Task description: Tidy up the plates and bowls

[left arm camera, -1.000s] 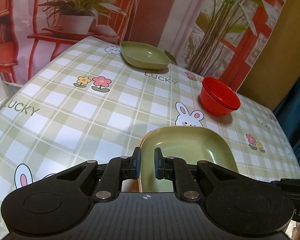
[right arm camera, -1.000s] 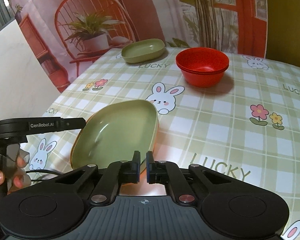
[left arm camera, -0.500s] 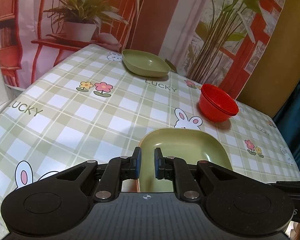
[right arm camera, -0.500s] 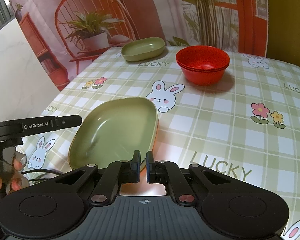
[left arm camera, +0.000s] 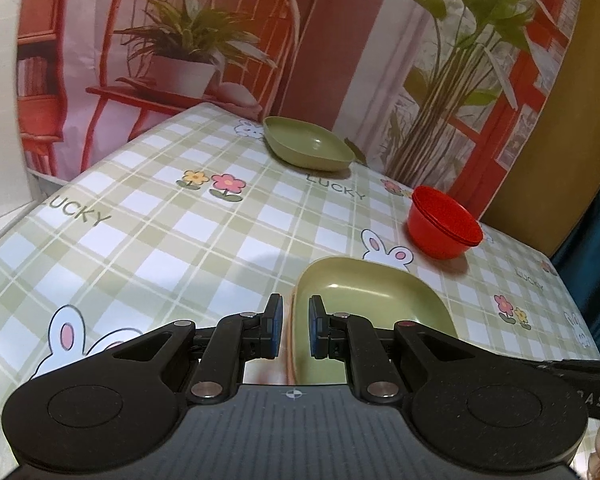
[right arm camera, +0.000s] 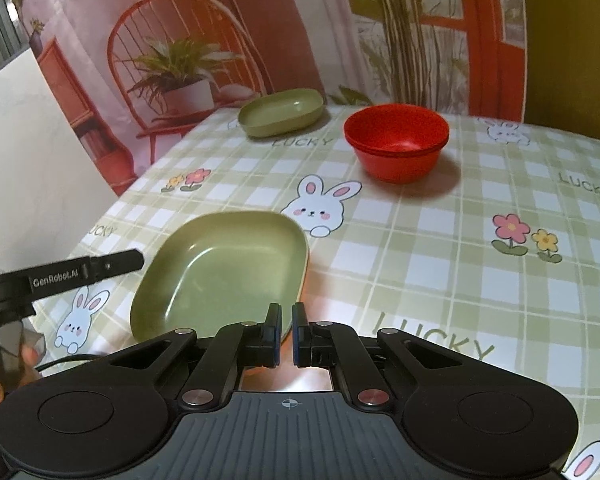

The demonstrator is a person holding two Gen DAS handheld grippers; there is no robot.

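Left hand-held gripper [left arm camera: 294, 332]: low over the near bench edge, pointing across the bench, level. Jaws narrowed to a small gap with the near-left rim of the near green plate [left arm camera: 370, 308] running up between the pads. Pads look close on the rim from both sides; contact itself is hard to confirm, but it reads as a pinch on the rim.

Right hand-held gripper [right arm camera: 286, 334]: also low at the near edge, pointing forward and slightly left. Jaws almost closed, thin slit left. The plate's near-right edge [right arm camera: 224, 272] sits just ahead of and under the tips; cannot tell whether the rim is actually between the pads.

From the right wrist view the left gripper's body [right arm camera: 60, 274] comes in from the left, beside the plate's left edge, with the person's fingers [right arm camera: 4, 372] wrapped on its handle.

Near green plate: on the checked bench cloth [right arm camera: 440, 240], close to the near edge, an orange tint along its underside edge.

Second green plate [right arm camera: 282, 112] [left arm camera: 308, 148]: far end of the bench, well apart from the near one.

Red bowls [right arm camera: 396, 142] [left arm camera: 444, 226]: nested stack, upright, far right, beside the second plate but not touching.
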